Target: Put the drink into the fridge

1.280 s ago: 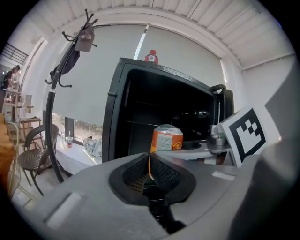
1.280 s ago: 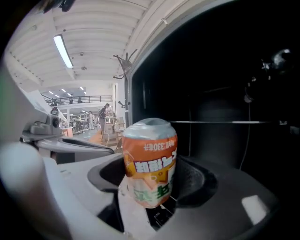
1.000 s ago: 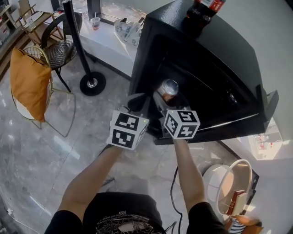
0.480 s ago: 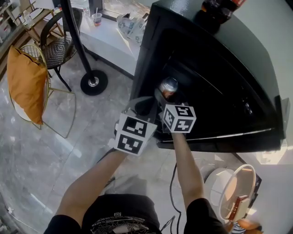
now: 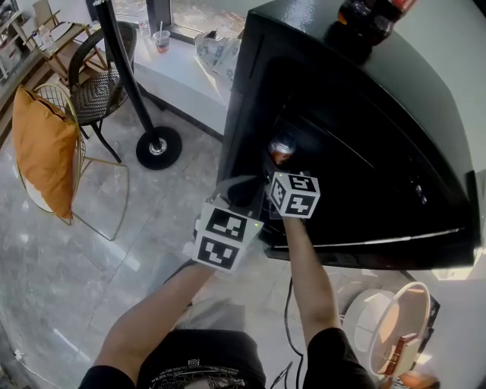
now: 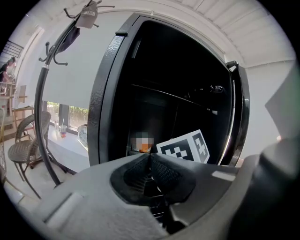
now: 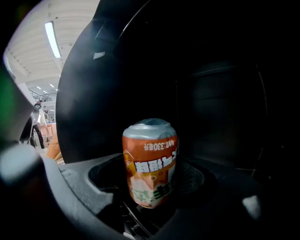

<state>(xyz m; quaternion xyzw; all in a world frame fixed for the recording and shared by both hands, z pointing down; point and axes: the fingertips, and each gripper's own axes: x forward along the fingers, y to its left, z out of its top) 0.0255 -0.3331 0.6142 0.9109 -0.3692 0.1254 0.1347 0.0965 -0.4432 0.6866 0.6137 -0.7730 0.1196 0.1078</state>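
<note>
An orange drink can [image 7: 151,161] with a silver end sits upside down between the jaws of my right gripper [image 7: 150,187], which is shut on it. In the head view the can [image 5: 282,147] is inside the dark opening of the black fridge [image 5: 364,114], ahead of the right gripper's marker cube [image 5: 295,194]. My left gripper [image 6: 149,159] is shut with nothing in it and hangs just outside the fridge [image 6: 178,93]; its cube [image 5: 224,236] is low and left of the opening. The can [image 6: 144,147] shows faintly beyond the left jaws.
The fridge door [image 5: 448,251] stands open at the right. Dark bottles [image 5: 364,19] stand on the fridge top. A black coat-stand pole [image 5: 125,68] with a round base [image 5: 158,147], a wire chair with an orange cushion [image 5: 42,148] and a white counter [image 5: 182,64] lie to the left.
My right gripper has carried the can deeper into the fridge opening. The left gripper has shifted slightly right and down, staying outside.
</note>
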